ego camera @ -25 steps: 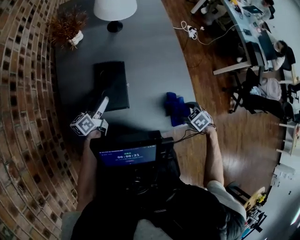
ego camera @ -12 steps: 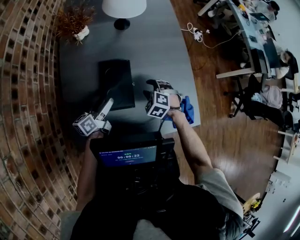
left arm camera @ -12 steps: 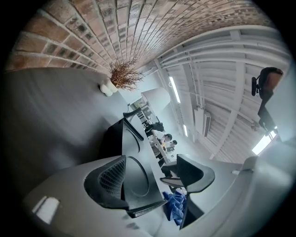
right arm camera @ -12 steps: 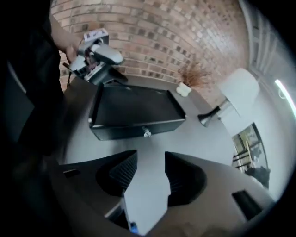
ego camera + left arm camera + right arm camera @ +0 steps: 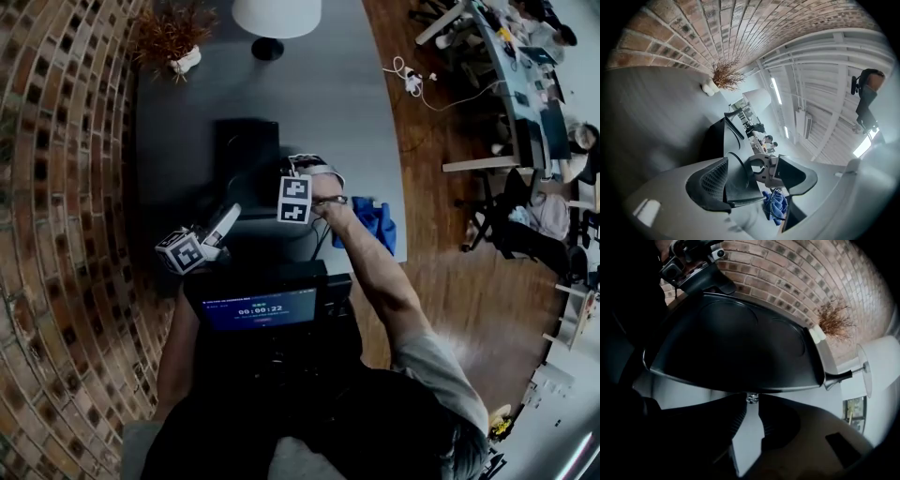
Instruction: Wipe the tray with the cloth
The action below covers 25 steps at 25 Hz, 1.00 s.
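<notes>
The wiping has not begun; this is the step of securing the tray (image 5: 246, 155), which sits toward the table's (image 5: 328, 94) left edge. The right gripper (image 5: 751, 398) is pinched tight on the tray's near rim. The left gripper (image 5: 752, 173) is spread at the tray's near-left corner, and the corner seems to lie between its jaws without being squeezed. The cloth (image 5: 377, 225) lies bunched and untouched at the table's right edge, well apart from the tray. Next, I judge, the left gripper should close on the corner to steady the tray. The right one can then let go, reach to the right edge and pinch a fold of cloth.
</notes>
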Motion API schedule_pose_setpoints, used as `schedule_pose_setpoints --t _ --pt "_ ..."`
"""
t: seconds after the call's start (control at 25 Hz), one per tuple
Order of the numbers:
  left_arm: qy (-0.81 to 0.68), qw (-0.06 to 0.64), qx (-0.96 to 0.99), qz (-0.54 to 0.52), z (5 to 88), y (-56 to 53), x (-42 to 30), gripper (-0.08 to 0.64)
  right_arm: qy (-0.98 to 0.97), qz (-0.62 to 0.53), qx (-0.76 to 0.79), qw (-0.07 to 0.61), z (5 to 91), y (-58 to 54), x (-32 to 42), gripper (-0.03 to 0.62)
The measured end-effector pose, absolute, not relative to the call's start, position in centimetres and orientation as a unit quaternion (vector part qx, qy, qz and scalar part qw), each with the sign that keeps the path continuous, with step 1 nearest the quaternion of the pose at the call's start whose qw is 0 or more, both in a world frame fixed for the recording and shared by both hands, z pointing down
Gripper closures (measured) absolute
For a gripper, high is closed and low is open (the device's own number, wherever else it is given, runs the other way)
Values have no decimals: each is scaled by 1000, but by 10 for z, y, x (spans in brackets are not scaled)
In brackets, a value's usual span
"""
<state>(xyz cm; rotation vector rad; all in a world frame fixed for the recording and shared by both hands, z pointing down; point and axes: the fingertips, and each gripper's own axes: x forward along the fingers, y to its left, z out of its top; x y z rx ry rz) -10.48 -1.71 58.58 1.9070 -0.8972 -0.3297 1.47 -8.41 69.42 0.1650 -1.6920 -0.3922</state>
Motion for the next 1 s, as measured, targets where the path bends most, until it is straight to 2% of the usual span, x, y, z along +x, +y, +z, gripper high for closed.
schedule_pose_setpoints --t 0.16,0.48,0.68,0.76,0.88,1.0 --pt "-364 483 785 -133 592 -14 -105 222 -727 -194 69 655 693 -88 34 512" --pt "-367 488 780 -135 592 -16 -108 229 -678 -195 106 701 700 -101 129 512" --pt "-355 495 782 -133 594 -12 -100 233 -681 -177 118 701 704 -110 141 512" --pt "-355 494 784 -127 595 -11 -100 233 -666 -160 147 714 702 -114 153 476" --pt "-344 495 787 -127 589 -9 -93 235 -625 -141 225 734 676 -121 187 479" --pt "-332 497 792 -128 584 -7 -87 236 -670 -105 301 670 623 -112 170 482"
